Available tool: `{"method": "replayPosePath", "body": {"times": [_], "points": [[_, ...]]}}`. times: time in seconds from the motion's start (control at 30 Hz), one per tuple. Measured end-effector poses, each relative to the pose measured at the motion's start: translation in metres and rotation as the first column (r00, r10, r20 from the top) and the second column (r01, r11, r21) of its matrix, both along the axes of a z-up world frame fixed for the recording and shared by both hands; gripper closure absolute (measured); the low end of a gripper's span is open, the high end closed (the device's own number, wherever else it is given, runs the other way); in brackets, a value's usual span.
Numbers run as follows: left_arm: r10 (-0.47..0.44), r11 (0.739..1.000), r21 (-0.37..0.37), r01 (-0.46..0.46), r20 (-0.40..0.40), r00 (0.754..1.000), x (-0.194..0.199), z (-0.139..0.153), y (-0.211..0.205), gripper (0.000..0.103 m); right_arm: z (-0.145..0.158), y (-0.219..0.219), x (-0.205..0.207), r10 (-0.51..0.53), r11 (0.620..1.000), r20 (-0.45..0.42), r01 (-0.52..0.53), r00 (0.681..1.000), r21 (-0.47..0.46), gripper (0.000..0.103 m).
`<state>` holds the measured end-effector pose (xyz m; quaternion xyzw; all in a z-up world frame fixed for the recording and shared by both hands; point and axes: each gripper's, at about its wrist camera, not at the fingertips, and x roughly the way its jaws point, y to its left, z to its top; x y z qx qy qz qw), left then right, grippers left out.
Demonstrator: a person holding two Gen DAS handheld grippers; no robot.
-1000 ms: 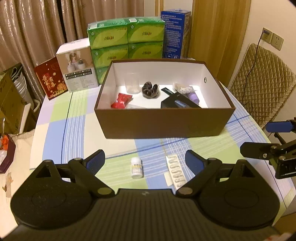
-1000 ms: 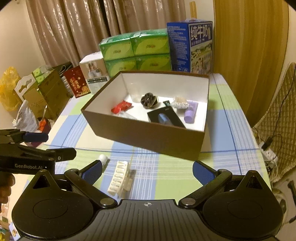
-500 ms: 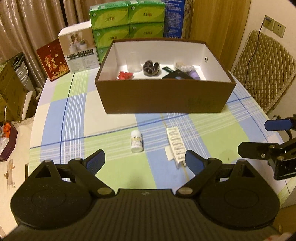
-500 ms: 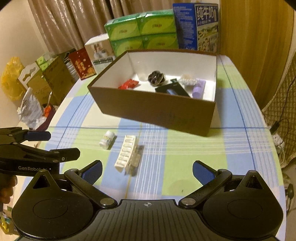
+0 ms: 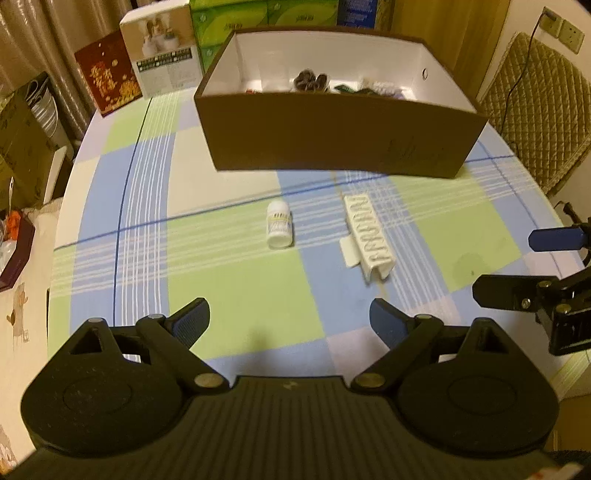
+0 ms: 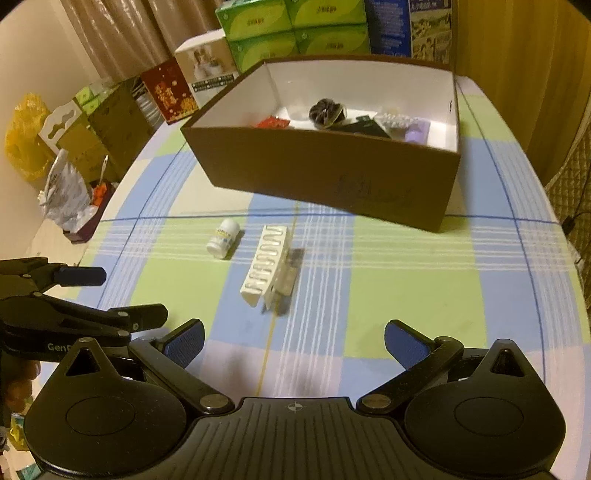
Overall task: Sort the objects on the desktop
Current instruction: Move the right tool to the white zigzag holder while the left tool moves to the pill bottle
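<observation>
A small white pill bottle (image 5: 279, 228) lies on its side on the checked tablecloth, in front of the brown box (image 5: 332, 136). A white hair claw clip (image 5: 369, 236) lies just right of it. Both also show in the right wrist view: the bottle (image 6: 223, 243) and the clip (image 6: 267, 265). The box (image 6: 325, 177) holds several small items. My left gripper (image 5: 290, 323) is open and empty, above the table short of the bottle. My right gripper (image 6: 293, 343) is open and empty, short of the clip. Each gripper shows at the edge of the other's view.
Green tissue packs (image 6: 291, 26), a blue milk carton (image 6: 417, 26), a white carton (image 5: 162, 59) and a red booklet (image 5: 107, 83) stand behind the box. A quilted chair (image 5: 532, 107) is at the right. Cardboard boxes and bags (image 6: 74, 147) sit beyond the table's left edge.
Both grippers have pulled back and tilted down toward the table. The bottle and clip now sit further up in both views. Nothing was taken hold of.
</observation>
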<state>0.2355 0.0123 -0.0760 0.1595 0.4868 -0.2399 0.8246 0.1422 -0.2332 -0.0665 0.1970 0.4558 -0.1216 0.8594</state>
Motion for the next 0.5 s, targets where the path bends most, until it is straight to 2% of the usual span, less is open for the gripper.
{"method": "replayPosePath", "body": {"times": [0.5], "points": [[0.042, 0.998, 0.05, -0.039, -0.067, 0.997, 0.005, -0.036, 0.016, 0.012, -0.034, 0.012, 0.015, -0.001, 0.998, -0.063, 0.005, 0.998, 0.058, 0.002]]}}
